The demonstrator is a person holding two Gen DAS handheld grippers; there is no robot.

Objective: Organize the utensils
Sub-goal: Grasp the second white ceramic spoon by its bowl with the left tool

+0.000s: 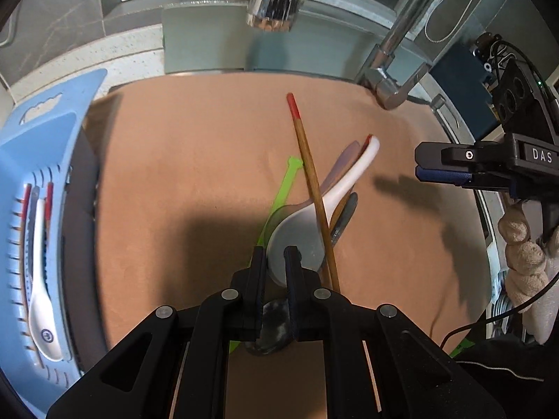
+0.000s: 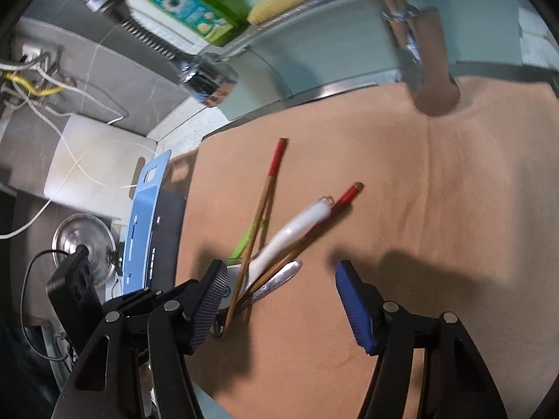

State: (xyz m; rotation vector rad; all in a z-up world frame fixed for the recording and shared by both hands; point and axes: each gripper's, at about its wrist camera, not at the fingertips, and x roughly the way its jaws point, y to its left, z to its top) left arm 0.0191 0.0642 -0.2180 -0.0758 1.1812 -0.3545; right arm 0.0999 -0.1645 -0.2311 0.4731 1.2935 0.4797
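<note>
A pile of utensils lies on the tan mat [image 1: 174, 174]: a white ceramic spoon [image 1: 349, 178] [image 2: 297, 227], two red-tipped chopsticks [image 1: 307, 174] [image 2: 265, 195], a green plastic utensil [image 1: 284, 188], a lilac one [image 1: 346, 160] and a metal handle [image 2: 279, 276]. My left gripper [image 1: 275, 254] hovers at the white spoon's bowl with its jaws nearly together; a dark marbled piece [image 1: 269, 324] shows beneath them, and I cannot tell whether it is gripped. My right gripper [image 2: 279, 265] [image 1: 419, 164] stands open over the pile's near end, pads clear of the utensils.
A blue slotted tray [image 1: 52, 132] [image 2: 146, 202] at the left holds a white spoon [image 1: 40, 296] and red-tipped chopsticks. Behind the mat are the faucet [image 1: 276, 0] [image 2: 419, 52], a green soap bottle [image 2: 188, 7] and a sponge [image 2: 283, 0]. A gloved hand [image 1: 520, 244] shows at the right.
</note>
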